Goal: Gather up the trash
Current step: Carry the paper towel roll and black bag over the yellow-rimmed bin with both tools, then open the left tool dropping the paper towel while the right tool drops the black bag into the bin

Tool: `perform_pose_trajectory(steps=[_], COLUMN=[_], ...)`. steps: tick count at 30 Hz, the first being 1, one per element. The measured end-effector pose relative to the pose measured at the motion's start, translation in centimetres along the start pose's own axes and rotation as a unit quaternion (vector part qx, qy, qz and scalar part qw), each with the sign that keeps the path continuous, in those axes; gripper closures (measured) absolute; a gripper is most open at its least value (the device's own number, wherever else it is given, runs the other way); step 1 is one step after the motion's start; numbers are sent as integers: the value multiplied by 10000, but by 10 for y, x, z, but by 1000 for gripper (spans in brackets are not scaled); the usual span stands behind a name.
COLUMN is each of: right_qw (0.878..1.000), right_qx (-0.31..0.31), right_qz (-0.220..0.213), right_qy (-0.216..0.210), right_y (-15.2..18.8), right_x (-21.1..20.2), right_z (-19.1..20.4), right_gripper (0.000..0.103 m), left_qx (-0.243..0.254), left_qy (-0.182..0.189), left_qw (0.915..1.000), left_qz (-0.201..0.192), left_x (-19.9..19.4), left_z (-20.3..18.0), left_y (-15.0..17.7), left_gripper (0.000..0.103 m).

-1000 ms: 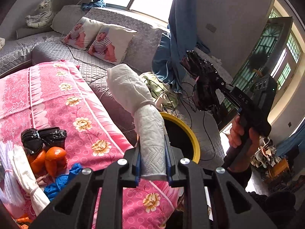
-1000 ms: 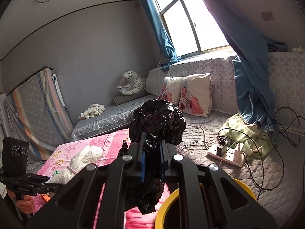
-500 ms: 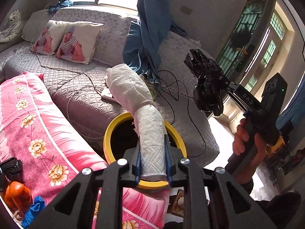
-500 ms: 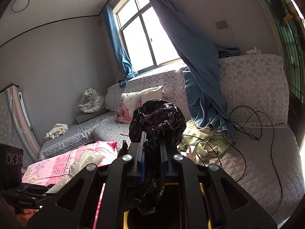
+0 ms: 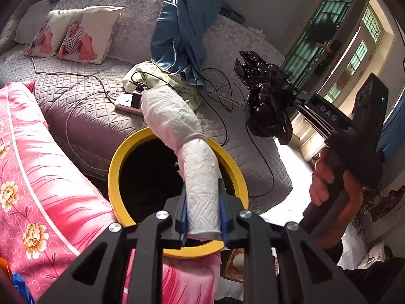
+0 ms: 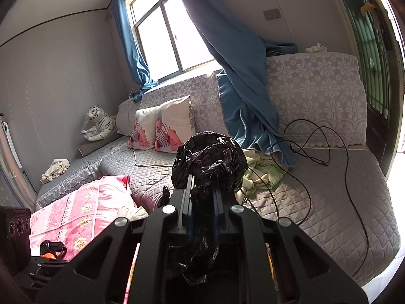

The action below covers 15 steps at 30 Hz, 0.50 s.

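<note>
While left claw (image 5: 202, 212) clamps the white paper-towel wad (image 5: 187, 136) above the yellow-rimmed bin (image 5: 114, 157) | right claw (image 6: 202, 210) grips black plastic bag (image 6: 210, 159) | bin beside pink floral bedspread (image 5: 38, 164)

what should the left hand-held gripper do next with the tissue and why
Probably open the left hand-held gripper and let go. It is shut on the white tissue wad, which hangs over the dark mouth of the yellow-rimmed bin, so it should drop inside. The right hand-held gripper, clamping the black bag, looks off to the side of the bin.
</note>
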State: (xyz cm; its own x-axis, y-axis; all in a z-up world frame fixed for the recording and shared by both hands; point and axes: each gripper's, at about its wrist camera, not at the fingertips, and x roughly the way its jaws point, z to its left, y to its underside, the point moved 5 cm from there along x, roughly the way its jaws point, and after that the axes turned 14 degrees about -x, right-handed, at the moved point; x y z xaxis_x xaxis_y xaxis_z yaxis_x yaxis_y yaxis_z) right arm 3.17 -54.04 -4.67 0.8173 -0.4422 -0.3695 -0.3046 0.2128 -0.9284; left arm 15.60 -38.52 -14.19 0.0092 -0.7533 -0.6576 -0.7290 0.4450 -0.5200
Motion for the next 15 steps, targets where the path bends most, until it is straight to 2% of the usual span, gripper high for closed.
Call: perform_pose_trajectory(steps=[15], right_qw=[9988], right_qx=[21], right_qz=[492], right_qy=[-4], right_y=[23], right_x=[33], right_z=[2], right_gripper=[90], left_qx=[-109], left_qy=[-162], left_qw=[9996], left_qz=[227], left_x=[34], left_z=[10], left_y=[8], left_gripper=[83])
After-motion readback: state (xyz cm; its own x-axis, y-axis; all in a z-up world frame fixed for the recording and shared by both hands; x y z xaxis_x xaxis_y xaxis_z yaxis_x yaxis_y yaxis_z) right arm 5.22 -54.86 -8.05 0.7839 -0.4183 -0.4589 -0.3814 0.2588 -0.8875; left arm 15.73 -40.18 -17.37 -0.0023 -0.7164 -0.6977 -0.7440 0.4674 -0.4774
